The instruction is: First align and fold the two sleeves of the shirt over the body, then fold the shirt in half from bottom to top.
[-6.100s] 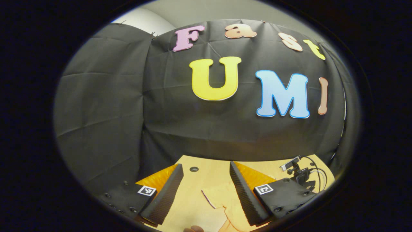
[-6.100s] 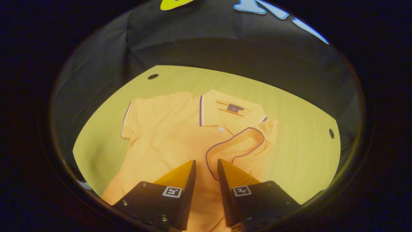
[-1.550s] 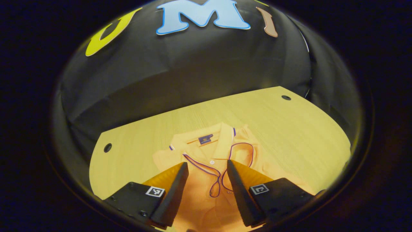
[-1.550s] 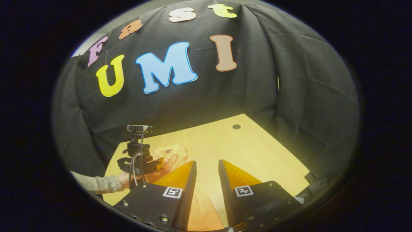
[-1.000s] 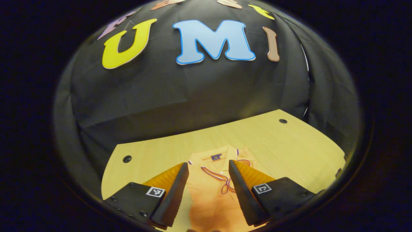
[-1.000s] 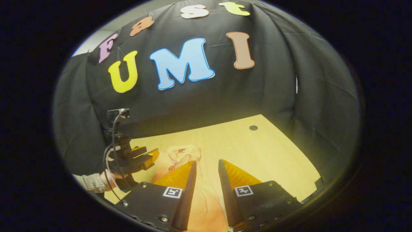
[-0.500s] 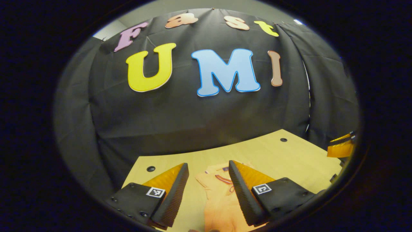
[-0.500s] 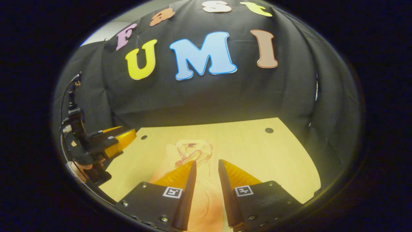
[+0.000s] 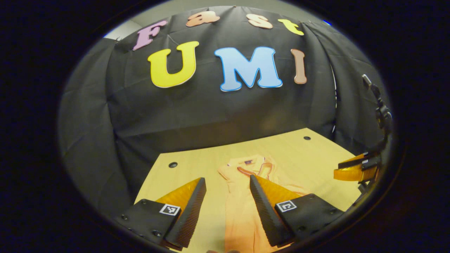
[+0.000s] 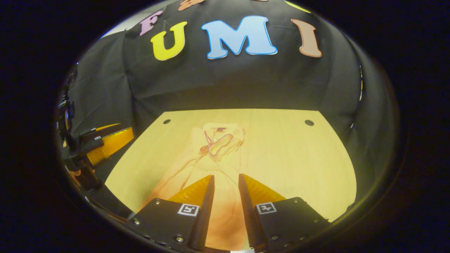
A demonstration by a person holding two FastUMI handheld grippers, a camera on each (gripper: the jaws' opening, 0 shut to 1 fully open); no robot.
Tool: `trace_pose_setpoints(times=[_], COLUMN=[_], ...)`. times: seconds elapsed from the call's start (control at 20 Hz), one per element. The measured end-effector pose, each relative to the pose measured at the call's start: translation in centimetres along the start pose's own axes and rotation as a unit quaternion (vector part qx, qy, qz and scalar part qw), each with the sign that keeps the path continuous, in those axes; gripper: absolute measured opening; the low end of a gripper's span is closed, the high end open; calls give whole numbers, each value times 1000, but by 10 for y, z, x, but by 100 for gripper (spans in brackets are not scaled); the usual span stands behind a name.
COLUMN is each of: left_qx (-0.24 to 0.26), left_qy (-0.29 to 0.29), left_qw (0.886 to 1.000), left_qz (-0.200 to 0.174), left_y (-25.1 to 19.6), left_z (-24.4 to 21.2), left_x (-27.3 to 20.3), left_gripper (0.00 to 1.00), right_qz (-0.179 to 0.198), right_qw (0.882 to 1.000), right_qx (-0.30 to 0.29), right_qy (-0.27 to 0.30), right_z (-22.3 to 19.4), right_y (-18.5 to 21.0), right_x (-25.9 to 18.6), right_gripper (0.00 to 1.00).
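An orange polo shirt [image 9: 242,207] with purple trim lies lengthwise on the wooden table [image 9: 309,154], collar at the far end. Both sleeves are folded in over its chest [image 10: 219,144]. My left gripper [image 9: 226,178] hovers open over the near part of the shirt, nothing between its fingers. My right gripper [image 10: 226,175] is also over the near part of the shirt [image 10: 225,211], with a narrower gap and nothing held. Each gripper appears at the edge of the other's view: the right gripper [image 9: 355,169] and the left gripper [image 10: 109,140].
The table has small round holes near its far corners [image 10: 309,122] [image 10: 166,121]. The black booth wall closes off the back and sides. Bare tabletop [image 10: 299,165] lies to the right of the shirt.
Both grippers have drawn back from the collar end toward the near end of the shirt and now sit side by side. The right view has tipped down. The shirt has not moved.
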State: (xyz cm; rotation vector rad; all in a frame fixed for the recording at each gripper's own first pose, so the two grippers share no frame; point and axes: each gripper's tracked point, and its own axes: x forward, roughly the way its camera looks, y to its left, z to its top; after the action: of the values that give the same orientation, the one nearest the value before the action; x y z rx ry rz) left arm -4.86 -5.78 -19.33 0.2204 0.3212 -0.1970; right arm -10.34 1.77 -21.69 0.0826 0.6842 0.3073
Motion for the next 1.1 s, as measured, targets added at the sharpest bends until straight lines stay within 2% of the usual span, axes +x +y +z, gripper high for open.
trace_pose_setpoints(times=[0.05,0.1,0.25,0.3,0.4,0.45,0.5,0.55,0.6,0.65,0.75,0.8,0.85,0.9,1.1], left_qx=[2,4,9,9,7,6,6,5,4,4,8,11,13,15,12], left_qy=[12,24,62,80,119,136,154,173,189,205,238,255,268,278,308], left_qw=[1000,1000,998,997,992,990,987,984,981,978,969,965,961,958,949], left_qz=[-2,-3,-12,-18,-29,-33,-36,-39,-43,-47,-56,-60,-63,-65,-70], left_y=[-1,-1,-5,-8,-15,-17,-20,-22,-27,-30,-33,-35,-36,-37,-39], left_z=[-13,-25,-63,-78,-112,-128,-142,-155,-167,-180,-208,-219,-227,-235,-259], left_x=[-2,-4,-7,-8,-8,-11,-12,-13,-14,-16,-20,-19,-17,-17,-22], left_gripper=[90,90,90,91,90,91,91,91,91,85,84,85,85,85,85], right_qz=[3,4,2,-1,-4,-7,-9,-6,-10,-12,-16,-18,-19,-19,-24], right_qw=[1000,1000,999,998,997,996,995,994,993,992,989,987,985,984,978], right_qx=[2,6,10,9,9,10,11,13,14,14,15,17,18,19,14], right_qy=[11,20,48,60,81,88,95,106,114,123,146,158,168,177,207], right_z=[-9,-17,-41,-49,-66,-69,-74,-81,-91,-96,-110,-117,-124,-131,-151], right_y=[1,1,0,-2,-5,-6,-7,-7,-9,-11,-13,-12,-13,-13,-17], right_x=[1,3,4,5,7,7,7,8,10,9,12,16,18,19,22], right_gripper=[44,41,41,46,43,48,47,50,63,67,68,72,67,72,72])
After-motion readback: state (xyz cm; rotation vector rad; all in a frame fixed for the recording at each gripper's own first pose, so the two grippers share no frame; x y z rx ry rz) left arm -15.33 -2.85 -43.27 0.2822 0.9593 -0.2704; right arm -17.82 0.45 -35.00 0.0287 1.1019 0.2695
